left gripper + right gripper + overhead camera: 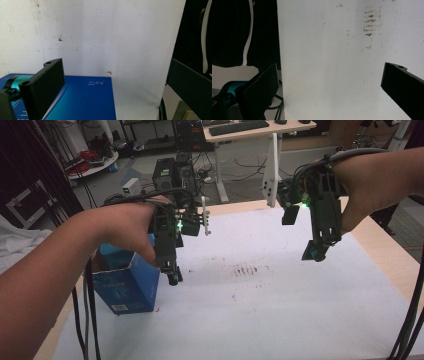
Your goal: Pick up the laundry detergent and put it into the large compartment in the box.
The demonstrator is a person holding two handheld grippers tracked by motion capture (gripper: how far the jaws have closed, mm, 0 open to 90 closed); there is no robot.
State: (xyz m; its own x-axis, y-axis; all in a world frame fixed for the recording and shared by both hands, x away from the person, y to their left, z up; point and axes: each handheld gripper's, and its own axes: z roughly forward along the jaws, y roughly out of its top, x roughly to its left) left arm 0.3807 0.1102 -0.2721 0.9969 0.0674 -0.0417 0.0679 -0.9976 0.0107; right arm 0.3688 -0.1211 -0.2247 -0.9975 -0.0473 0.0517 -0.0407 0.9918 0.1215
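Observation:
A blue cardboard box [127, 285] stands open-topped at the left of the white table cover [260, 310]. My left gripper [172, 276] hangs just right of the box's upper corner, a little above the table, pointing down. In the left gripper view its jaws stand wide apart with nothing between them, and the box's blue face [85, 100] lies below, beside the left jaw. My right gripper [314, 253] hovers above the right side of the table. Its jaws are wide apart and empty over the white cover [332, 75].
Dark smudge marks [247, 270] stain the middle of the cover. The bare wooden table edge [385, 250] runs along the right and far sides. Cables [407, 330] hang at the lower right and lower left. Beyond the table are a desk and computer gear on the floor.

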